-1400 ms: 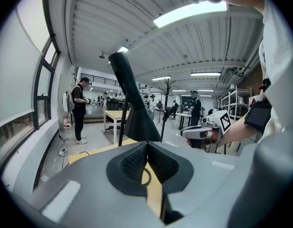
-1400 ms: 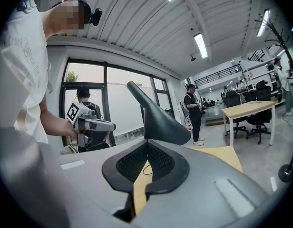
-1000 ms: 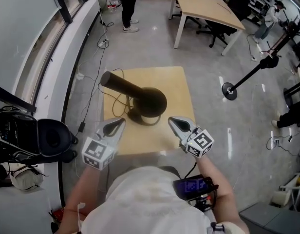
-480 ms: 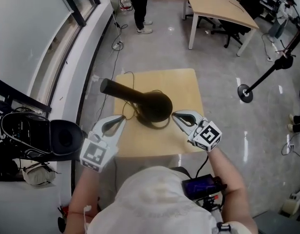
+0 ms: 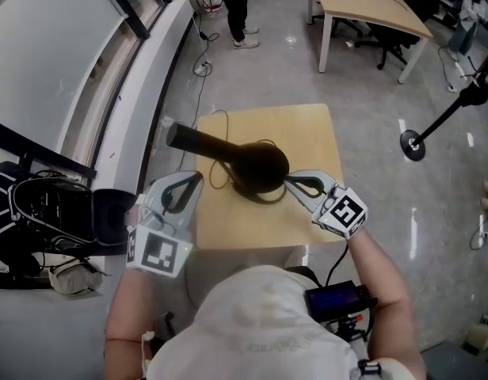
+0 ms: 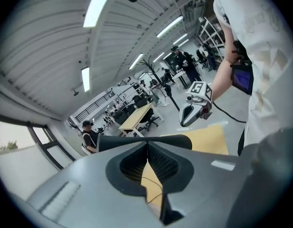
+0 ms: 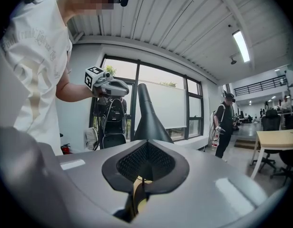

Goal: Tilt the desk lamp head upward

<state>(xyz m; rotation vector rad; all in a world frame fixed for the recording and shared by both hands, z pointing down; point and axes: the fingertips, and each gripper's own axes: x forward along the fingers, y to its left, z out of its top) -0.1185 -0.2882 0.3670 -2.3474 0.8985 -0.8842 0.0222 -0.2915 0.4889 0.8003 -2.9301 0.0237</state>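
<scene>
The black desk lamp (image 5: 256, 167) stands on the small wooden bench (image 5: 307, 129), head low. The left hand-held gripper (image 5: 195, 182) and right hand-held gripper (image 5: 291, 180) flank the head, both clenched and empty

Right gripper (image 5: 293, 180) has neared the lamp head (image 5: 260, 167) while left gripper (image 5: 192, 182) has risen.
</scene>
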